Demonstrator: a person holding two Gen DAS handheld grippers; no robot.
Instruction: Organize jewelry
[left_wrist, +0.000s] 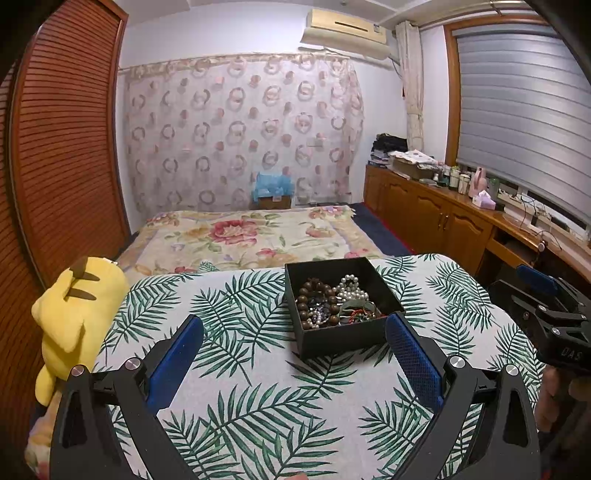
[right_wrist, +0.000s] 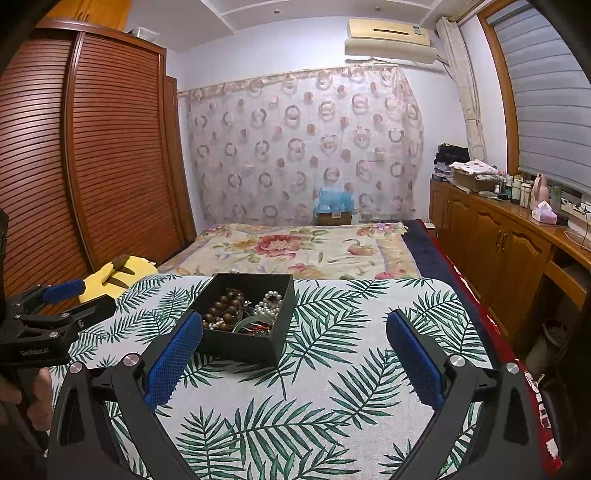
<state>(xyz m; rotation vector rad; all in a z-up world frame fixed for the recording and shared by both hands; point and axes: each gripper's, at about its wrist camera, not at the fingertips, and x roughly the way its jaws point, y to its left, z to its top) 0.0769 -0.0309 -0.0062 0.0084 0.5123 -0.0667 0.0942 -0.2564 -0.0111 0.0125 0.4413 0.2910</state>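
A black open box (left_wrist: 347, 338) sits on the leaf-print cloth (left_wrist: 258, 398), holding brown wooden beads (left_wrist: 314, 295), a white pearl string (left_wrist: 351, 290) and a tangle of green and red pieces (left_wrist: 360, 312). My left gripper (left_wrist: 295, 326) is open just short of the box, with nothing between its blue pads. The right wrist view shows the same box (right_wrist: 243, 345) with brown beads (right_wrist: 223, 312) and pearls (right_wrist: 269, 304). My right gripper (right_wrist: 295, 326) is open too, its left pad beside the box's near corner. Each gripper shows at the edge of the other view.
The cloth-covered surface ends at a floral bedspread (left_wrist: 240, 232) behind the box. A yellow plush toy (left_wrist: 77, 314) lies off the left edge. A wooden cabinet (right_wrist: 517, 251) with bottles and a tissue box runs along the right wall, a louvred wardrobe (right_wrist: 92, 158) on the left.
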